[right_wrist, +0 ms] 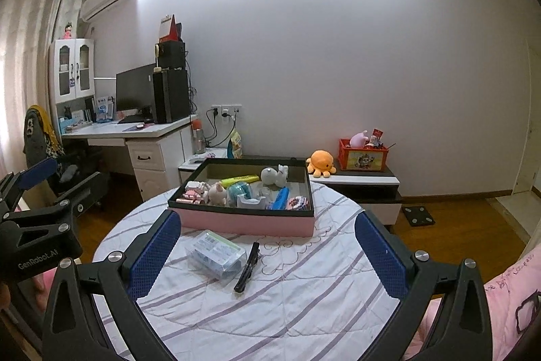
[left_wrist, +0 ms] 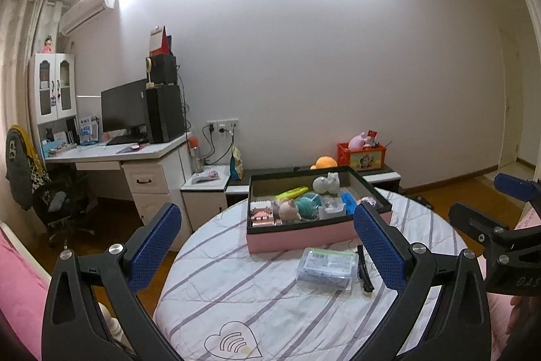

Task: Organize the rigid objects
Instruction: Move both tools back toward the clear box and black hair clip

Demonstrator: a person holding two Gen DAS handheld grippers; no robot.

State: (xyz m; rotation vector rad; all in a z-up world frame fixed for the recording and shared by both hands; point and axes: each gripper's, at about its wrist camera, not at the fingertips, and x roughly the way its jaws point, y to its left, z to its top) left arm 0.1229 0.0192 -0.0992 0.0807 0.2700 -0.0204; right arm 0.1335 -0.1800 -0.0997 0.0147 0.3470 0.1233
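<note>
A pink box with a black rim [left_wrist: 304, 239] [right_wrist: 243, 222] stands on the round quilted table [left_wrist: 270, 310] [right_wrist: 287, 303] and holds several small toys and items. In front of it lie a clear plastic packet [left_wrist: 326, 264] [right_wrist: 216, 254] and a black hair clip [left_wrist: 365, 268] [right_wrist: 247, 266]. My left gripper [left_wrist: 267, 239] is open and empty, held above the table before the box. My right gripper [right_wrist: 267, 242] is open and empty, with the packet and clip between its fingers in view. Each gripper shows at the edge of the other's view.
A low cabinet [right_wrist: 365, 183] behind the table carries an orange plush octopus [right_wrist: 321, 162] and a red crate [right_wrist: 363, 154]. A desk with monitor and computer tower [right_wrist: 152, 127] and a chair [left_wrist: 44, 185] stand at left. Pink bedding [right_wrist: 507, 293] lies at right.
</note>
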